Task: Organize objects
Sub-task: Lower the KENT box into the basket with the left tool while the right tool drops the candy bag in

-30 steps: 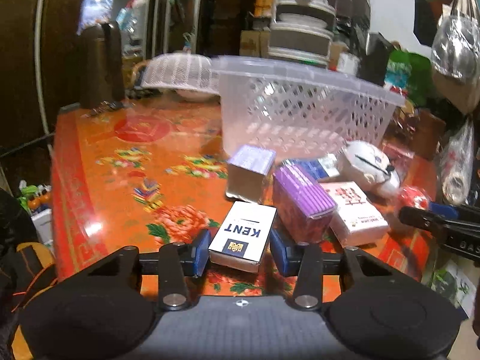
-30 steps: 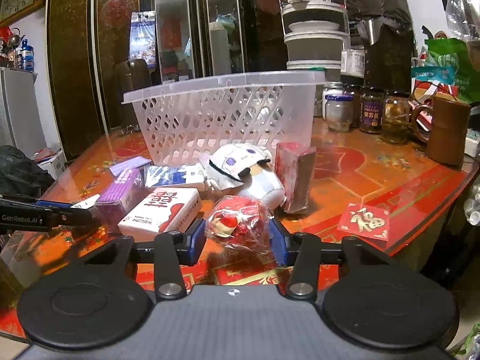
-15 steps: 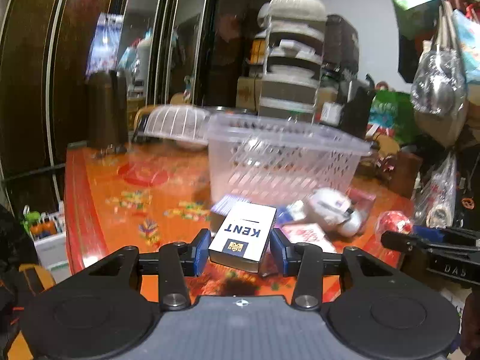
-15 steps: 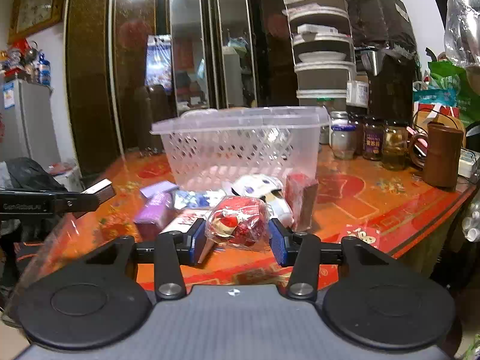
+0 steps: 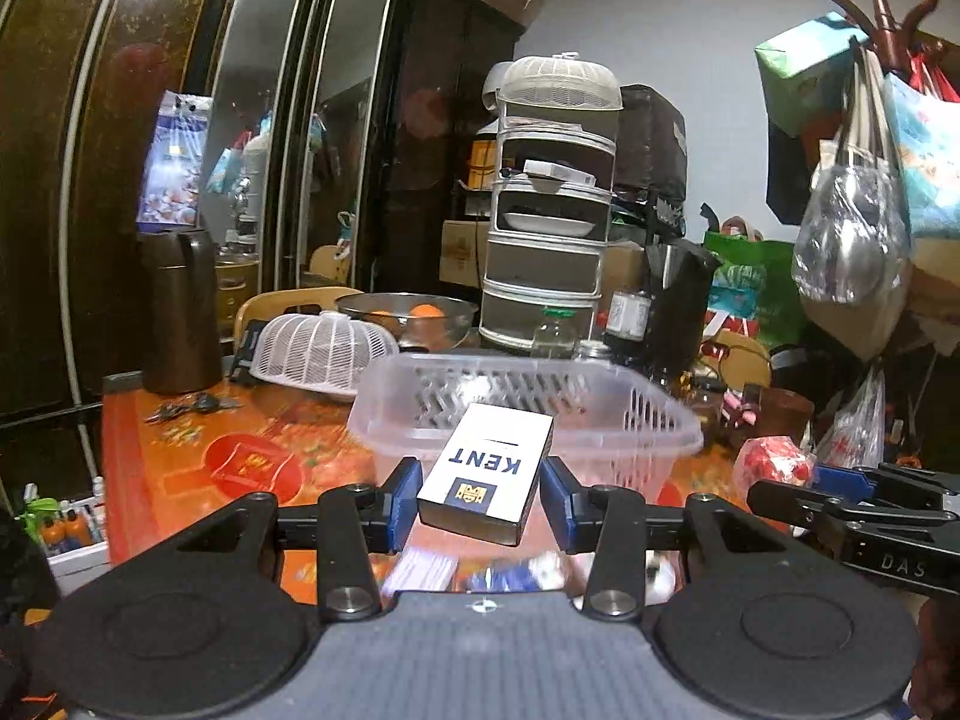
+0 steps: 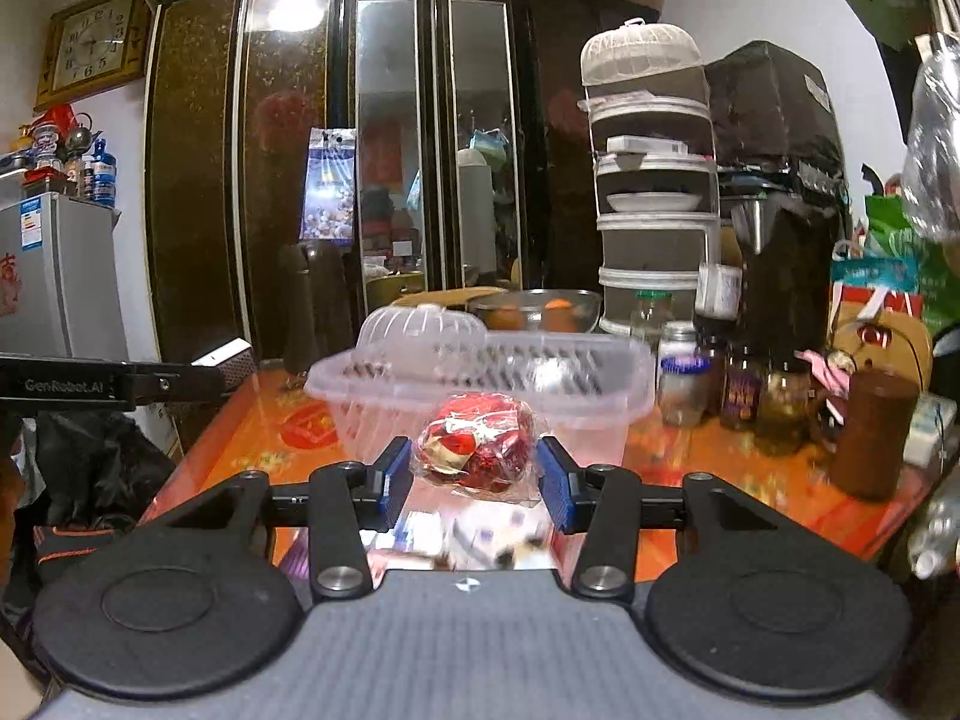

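My left gripper (image 5: 480,501) is shut on a white KENT box (image 5: 487,471) and holds it in the air just in front of the clear plastic basket (image 5: 630,414). My right gripper (image 6: 475,477) is shut on a red wrapped packet (image 6: 477,447), held up in front of the same basket (image 6: 576,396). The right gripper and its red packet (image 5: 774,462) show at the right of the left wrist view. The left gripper's box end (image 6: 225,360) shows at the left of the right wrist view. Blurred small boxes lie on the table below both grippers.
The red-orange floral table (image 5: 180,456) carries a white mesh food cover (image 5: 318,354), a glass bowl of oranges (image 5: 408,318), a brown jug (image 5: 180,312), several jars (image 6: 744,390) and a brown mug (image 6: 873,438). A tiered food rack (image 5: 549,228) stands behind.
Both grippers have risen from the table with their loads, the KENT box and the red packet, and now sit near the height of the basket's rim. The items left on the table dropped below view.
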A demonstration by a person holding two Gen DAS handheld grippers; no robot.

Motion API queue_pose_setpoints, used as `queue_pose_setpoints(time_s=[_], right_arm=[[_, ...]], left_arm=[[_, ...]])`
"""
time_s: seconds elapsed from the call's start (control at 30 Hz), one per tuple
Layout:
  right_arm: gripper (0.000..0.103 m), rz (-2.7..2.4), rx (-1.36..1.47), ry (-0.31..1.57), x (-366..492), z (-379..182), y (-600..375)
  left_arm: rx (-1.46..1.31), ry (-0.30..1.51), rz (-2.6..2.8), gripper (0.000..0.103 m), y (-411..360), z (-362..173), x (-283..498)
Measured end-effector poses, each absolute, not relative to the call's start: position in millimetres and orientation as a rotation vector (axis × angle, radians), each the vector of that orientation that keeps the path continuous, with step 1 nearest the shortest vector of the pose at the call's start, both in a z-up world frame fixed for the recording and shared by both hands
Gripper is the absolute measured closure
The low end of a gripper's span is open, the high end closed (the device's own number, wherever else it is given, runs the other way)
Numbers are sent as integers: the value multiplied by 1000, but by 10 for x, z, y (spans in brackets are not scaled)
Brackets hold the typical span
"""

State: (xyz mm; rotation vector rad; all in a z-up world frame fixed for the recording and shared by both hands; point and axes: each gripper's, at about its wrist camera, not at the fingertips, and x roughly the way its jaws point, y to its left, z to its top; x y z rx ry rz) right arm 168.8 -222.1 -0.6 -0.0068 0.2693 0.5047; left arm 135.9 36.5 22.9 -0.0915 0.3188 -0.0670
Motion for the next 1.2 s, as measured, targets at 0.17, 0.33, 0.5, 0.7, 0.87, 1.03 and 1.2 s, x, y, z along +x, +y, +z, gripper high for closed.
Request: queue_pose_setpoints(time_s=[0.17,0.33,0.5,0.7,0.87,1.03,1.2], right_arm=[[54,488,25,314,2279,206,-2165],[54,449,-2,393,2903,236,-2023],[54,457,-41,469,3260,134,-1880],[54,456,-90,555,3556,31,-1750],[54,459,-123,645,3726,-42,-1694],[54,462,-144,677,3779,-75,-1649],[48,462,-159,674,3808,-119,-1617]], left_arm=[[-100,348,-78,56,357,445,1921],[-118,430,-95,56,345,474,2485],[-143,538,-87,56,347,371,2975],[-120,655,-72,56,274,184,3409],[-74,743,-61,56,164,71,3633],[-76,773,-46,56,166,-24,3716],[-82,775,-35,55,188,-90,3728]])
